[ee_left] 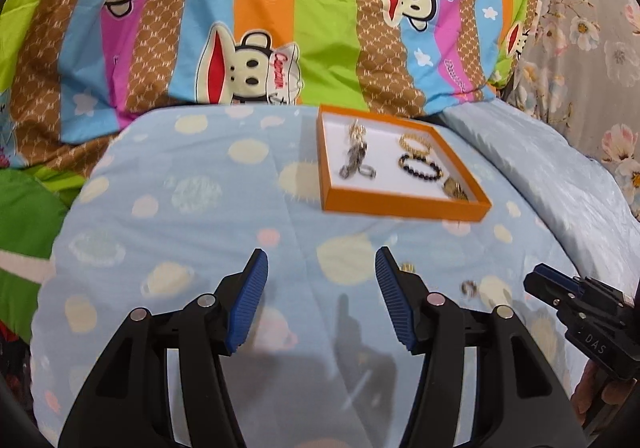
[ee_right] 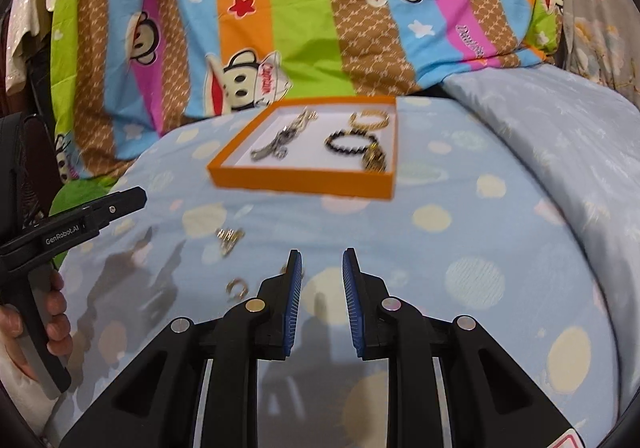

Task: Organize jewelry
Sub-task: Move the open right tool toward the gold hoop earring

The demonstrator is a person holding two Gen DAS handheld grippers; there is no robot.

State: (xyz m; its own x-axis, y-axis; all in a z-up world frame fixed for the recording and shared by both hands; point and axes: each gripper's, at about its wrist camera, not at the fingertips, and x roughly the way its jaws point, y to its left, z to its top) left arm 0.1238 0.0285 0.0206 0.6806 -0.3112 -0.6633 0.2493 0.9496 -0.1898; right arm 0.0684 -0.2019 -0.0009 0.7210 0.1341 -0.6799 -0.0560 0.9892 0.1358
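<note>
The left gripper (ee_left: 322,260) stands with its ribbed blue pads (ee_left: 248,300) well apart and nothing between them, only bedding below. The right gripper (ee_right: 320,260) has its blue pads (ee_right: 294,300) a narrow gap apart, also with nothing between them. Both have black, angular plastic arms with round metal pins at the joints.

Under them lies a soft pale blue quilt (ee_left: 192,176) printed with cream dots and ringed planets. Loose on it, just beside the left gripper's right finger, sit a small gold piece (ee_left: 408,267) and a curled ring-like piece (ee_left: 469,288); the right wrist view shows a gold clip (ee_right: 229,238) and a curved gold piece (ee_right: 237,288) left of the right gripper.

Farther out, on the quilt, rests a shallow square orange tray (ee_left: 404,208) with a white floor. It holds a silvery chain (ee_left: 354,164), a gold bracelet (ee_left: 415,143), a dark beaded bracelet (ee_left: 420,166) and a brownish piece (ee_left: 456,187) at its near right corner.

Behind it, a striped cartoon-monkey blanket (ee_left: 260,8) is heaped up, with flowered grey fabric (ee_left: 580,28) to the right.
</note>
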